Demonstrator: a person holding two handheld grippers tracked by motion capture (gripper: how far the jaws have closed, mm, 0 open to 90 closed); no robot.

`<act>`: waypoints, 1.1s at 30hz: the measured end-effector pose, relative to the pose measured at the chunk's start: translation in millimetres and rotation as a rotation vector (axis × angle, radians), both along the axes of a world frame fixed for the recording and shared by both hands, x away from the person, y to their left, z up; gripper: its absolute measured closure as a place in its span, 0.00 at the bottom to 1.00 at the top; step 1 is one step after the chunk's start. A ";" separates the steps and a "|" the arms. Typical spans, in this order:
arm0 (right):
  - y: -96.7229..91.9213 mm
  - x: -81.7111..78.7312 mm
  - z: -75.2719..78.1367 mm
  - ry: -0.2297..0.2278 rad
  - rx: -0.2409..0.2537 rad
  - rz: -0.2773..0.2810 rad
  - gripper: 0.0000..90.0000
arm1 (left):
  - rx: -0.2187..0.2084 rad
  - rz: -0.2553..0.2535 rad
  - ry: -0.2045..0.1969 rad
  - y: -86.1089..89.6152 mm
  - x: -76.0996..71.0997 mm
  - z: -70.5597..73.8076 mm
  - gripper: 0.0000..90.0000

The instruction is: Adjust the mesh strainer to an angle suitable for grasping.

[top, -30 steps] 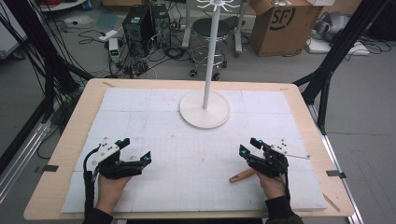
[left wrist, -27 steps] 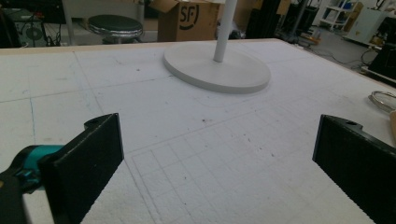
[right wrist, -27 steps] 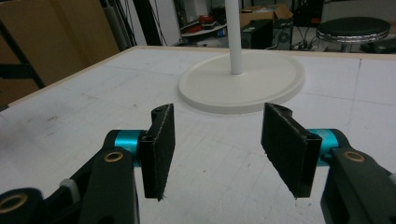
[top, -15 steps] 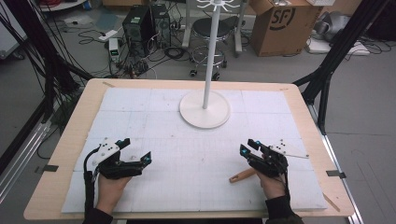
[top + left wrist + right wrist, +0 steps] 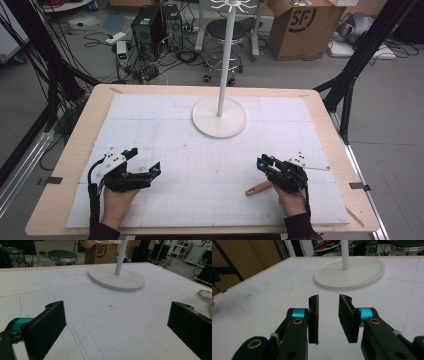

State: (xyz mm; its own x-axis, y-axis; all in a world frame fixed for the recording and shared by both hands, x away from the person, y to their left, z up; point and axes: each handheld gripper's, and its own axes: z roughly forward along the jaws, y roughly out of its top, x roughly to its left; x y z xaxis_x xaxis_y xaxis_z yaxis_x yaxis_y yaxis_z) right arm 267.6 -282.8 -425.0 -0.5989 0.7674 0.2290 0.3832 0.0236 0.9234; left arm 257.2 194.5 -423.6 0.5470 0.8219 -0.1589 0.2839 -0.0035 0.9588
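My left gripper [image 5: 144, 160] rests near the table's front left, its jaws wide open with bare foam board between them [image 5: 116, 325]. At the front right, my right gripper [image 5: 264, 162] points toward the white stand. Its jaws have just been closing and now stand a narrow gap apart with nothing between them [image 5: 328, 312]. A wooden handle [image 5: 259, 188] pokes out from under the right hand. A metal mesh rim [image 5: 205, 294] lies at the right edge of the left gripper view.
A white stand with a round base [image 5: 219, 122] and a tall pole [image 5: 226, 60] sits at the table's far middle. White foam board [image 5: 165, 130] covers the wooden table [image 5: 75, 150]. A cardboard box [image 5: 300, 25], a stool and cables lie on the floor beyond.
The right gripper's jaws have drawn much closer together. Both hands stay where they were, and the left gripper's jaws are as wide as before.
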 end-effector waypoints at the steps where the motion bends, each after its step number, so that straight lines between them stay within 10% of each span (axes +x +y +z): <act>1: 0.0 0.1 0.0 0.001 0.002 0.000 0.80 | 0.000 0.000 0.000 0.0 0.0 0.0 0.03; 11: -4.4 3.3 -1.7 0.049 0.025 0.009 0.99 | 0.001 0.003 0.001 1.0 -0.5 0.4 0.03; 33: -15.1 -13.4 -11.6 0.231 0.037 0.060 0.99 | -0.008 0.004 0.002 3.1 -2.8 1.1 0.03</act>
State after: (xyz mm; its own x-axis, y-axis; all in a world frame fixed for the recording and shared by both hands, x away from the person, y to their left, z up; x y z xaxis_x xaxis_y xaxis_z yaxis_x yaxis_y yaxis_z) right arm 254.1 -297.8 -436.6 -0.5720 0.7204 0.3922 0.5833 0.0211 0.8120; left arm 254.5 197.7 -422.5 0.5432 0.8229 -0.1664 0.2854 0.0054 0.9584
